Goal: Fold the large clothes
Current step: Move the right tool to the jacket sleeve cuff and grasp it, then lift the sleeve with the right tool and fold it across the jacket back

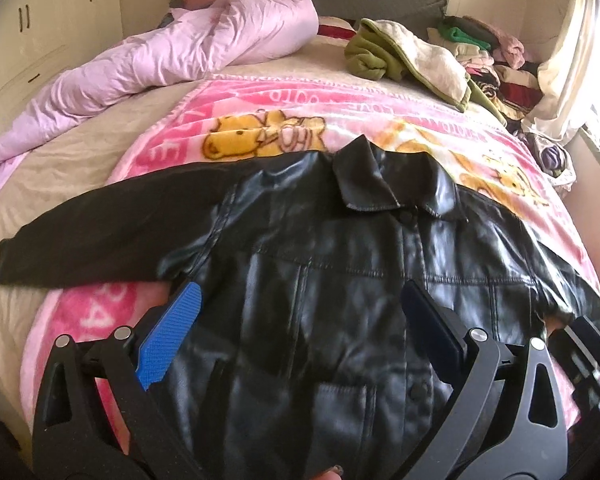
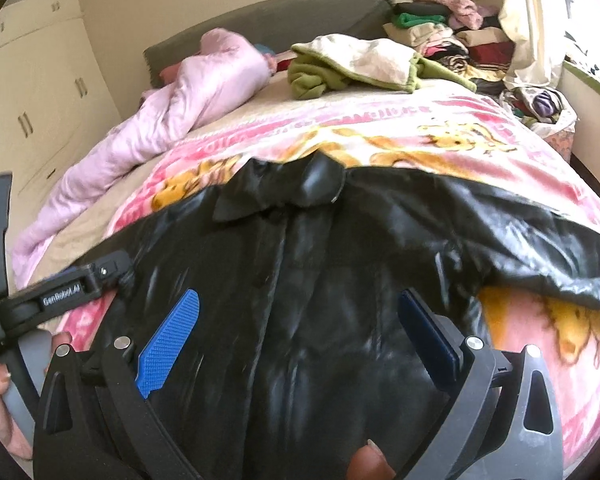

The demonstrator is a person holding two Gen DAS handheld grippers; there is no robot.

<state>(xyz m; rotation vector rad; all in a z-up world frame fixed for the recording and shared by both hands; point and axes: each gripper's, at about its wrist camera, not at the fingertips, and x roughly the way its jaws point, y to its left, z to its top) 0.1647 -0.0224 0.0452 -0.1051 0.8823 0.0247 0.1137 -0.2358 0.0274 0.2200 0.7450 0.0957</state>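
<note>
the black jacket (image 1: 332,264) lies flat on the pink blanket (image 1: 236,112), collar away. both the left gripper (image 1: 298,334) and right gripper (image 2: 298,336) hover released, jaws spread. only the left view shows the outstretched sleeve (image 1: 100,232); only the right shows the other gripper's handle (image 2: 64,292).

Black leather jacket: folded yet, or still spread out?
Spread out: the black leather jacket lies flat, front up, collar showing, one sleeve stretched sideways.

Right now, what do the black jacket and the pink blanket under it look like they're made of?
Black jacket: likely leather or faux leather, glossy, with light glinting off its creases and stitched seams. Pink blanket: soft, fuzzy fleece-like plush, matte, printed with cartoon bears.
</note>
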